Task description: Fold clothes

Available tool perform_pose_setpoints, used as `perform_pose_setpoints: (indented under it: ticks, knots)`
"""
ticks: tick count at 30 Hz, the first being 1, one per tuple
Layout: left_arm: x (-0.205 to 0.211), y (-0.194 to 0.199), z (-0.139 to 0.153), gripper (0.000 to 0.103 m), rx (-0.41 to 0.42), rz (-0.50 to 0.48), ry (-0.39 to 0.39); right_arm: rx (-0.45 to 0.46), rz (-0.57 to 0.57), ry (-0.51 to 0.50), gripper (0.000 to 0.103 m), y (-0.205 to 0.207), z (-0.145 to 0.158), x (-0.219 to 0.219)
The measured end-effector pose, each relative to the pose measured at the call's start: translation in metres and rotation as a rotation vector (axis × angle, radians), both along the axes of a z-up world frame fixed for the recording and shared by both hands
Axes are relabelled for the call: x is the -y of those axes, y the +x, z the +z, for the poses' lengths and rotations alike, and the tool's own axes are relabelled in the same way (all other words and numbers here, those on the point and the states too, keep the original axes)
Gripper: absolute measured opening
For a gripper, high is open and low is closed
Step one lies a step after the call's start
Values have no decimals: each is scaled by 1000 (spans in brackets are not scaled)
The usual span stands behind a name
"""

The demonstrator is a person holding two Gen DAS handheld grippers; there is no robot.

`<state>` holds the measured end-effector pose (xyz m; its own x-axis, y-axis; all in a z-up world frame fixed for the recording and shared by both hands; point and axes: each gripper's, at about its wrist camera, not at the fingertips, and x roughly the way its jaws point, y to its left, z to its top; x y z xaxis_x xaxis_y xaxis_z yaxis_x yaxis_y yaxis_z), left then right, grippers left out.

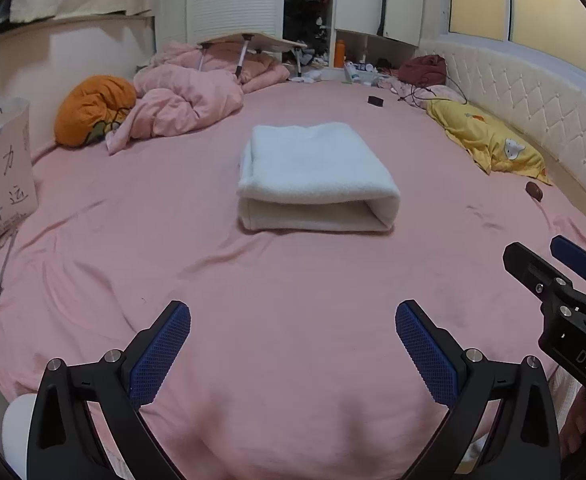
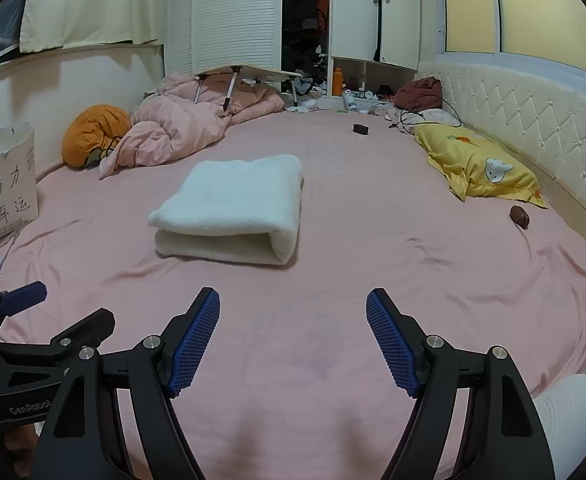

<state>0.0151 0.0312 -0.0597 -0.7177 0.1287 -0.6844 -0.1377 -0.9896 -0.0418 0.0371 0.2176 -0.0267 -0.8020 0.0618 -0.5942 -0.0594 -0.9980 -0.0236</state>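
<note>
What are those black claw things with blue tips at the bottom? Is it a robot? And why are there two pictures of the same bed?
No robot here. A person holds a grabbing tool in each hand, and each carries a small camera looking along its fingers, so there are two pictures. One shows the left tool, the other the right tool. Both are open and hold nothing. On the pink bed sheet lies a folded white towel. Further off are a yellow pillow, an orange cushion and a crumpled pink blanket.
</note>
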Motion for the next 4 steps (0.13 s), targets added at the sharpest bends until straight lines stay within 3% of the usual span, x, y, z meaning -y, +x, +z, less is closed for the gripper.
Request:
perform_pose_setpoints:
  ticks: [4]
  knots:
    - [5, 8, 0, 103, -15, 44, 16, 5, 1, -2, 76, -1, -2, 1]
